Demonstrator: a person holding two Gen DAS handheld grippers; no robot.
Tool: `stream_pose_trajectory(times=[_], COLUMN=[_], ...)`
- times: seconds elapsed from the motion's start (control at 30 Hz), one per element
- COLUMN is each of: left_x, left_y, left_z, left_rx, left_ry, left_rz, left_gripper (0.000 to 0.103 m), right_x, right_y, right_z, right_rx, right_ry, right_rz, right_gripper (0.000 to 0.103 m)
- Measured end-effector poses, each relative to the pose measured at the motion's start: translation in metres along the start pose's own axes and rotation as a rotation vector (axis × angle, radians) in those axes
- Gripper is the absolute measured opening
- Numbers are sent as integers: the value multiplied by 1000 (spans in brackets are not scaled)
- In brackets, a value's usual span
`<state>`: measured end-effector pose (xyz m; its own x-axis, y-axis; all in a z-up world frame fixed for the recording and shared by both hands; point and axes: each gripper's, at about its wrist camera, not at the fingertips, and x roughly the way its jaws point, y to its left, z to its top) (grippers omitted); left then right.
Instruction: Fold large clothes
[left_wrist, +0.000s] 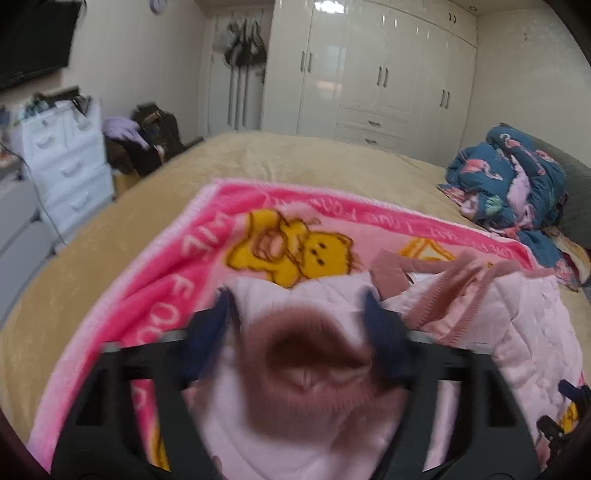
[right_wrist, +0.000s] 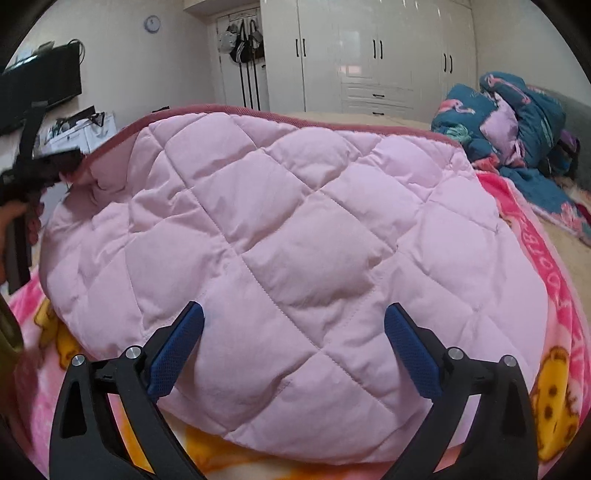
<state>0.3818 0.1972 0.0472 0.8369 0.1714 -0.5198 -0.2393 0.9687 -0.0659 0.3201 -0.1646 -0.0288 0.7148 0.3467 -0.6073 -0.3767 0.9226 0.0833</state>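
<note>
We see a pink quilted jacket (right_wrist: 280, 229) lying on a pink cartoon blanket (left_wrist: 207, 236) spread over the tan bed (left_wrist: 110, 236). A blue flamingo-print bundle (right_wrist: 517, 122) sits heaped near the head of the bed, apart from the jacket. Beyond the bed stands a white wardrobe (left_wrist: 373, 70), its doors shut, and a white drawer unit (left_wrist: 62, 162) with clutter on top; what lies inside either we cannot tell.

Our left gripper (left_wrist: 299, 306) looks along its blue fingers (left_wrist: 221, 310), with the jacket's darker pink ribbed hem bunched and blurred between them. In the right wrist view that same gripper (right_wrist: 55, 173) appears at the far left, raised off the bed and pinching the jacket's trimmed edge, which is lifted there into a fold.

Our right gripper (right_wrist: 293, 328) is spread wide, its blue fingers (right_wrist: 177, 350) hovering low over the near side of the quilted jacket, gripping nothing. It points across the bed toward the wardrobe.
</note>
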Motion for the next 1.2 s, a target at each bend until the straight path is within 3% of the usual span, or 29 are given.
stream_pose_trajectory(times=[0.17,0.3,0.43,0.6,0.77,0.87,0.93,0.97,1.03,1.07,1.1,1.2], left_x=[-32,-53,-47,-39,-22,-18,-16,-17,-16,-15,-15,-10], left_y=[-8,3,17,41,39,24,13,11,3,-2,-7,-11], left_z=[6,-5,-27,-81,-103,-100,-100,-99,-98,-95,-92,-76], left_rx=[56,38,-4,-57,-87,-3,61,75,114,135,154,146], left_ry=[-81,-81,21,156,245,215,192,181,163,153,133,90], left_rz=[49,51,-12,-68,-185,-144,-113,-110,-79,-59,-44,-23], left_gripper=[94,94,94,94,94,93,79,61,46,36,29,24], right_x=[-11,-34,-51,-53,-32,-23,-19,-18,-18,-18,-18,-26], right_y=[-13,-41,-78,-107,-126,-134,-139,-141,-144,-144,-143,-131], right_z=[2,12,13,7,-9,-15,-18,-19,-19,-18,-16,-5], right_rx=[52,115,165,169,211,262,298,310,334,329,324,280], right_ry=[-35,-116,-140,-103,-2,20,14,10,-8,-15,-19,-73], right_rz=[56,22,-85,-165,-142,-107,-82,-73,-58,-75,-63,-79], right_gripper=[98,98,99,99,99,99,99,99,79,54,41,27])
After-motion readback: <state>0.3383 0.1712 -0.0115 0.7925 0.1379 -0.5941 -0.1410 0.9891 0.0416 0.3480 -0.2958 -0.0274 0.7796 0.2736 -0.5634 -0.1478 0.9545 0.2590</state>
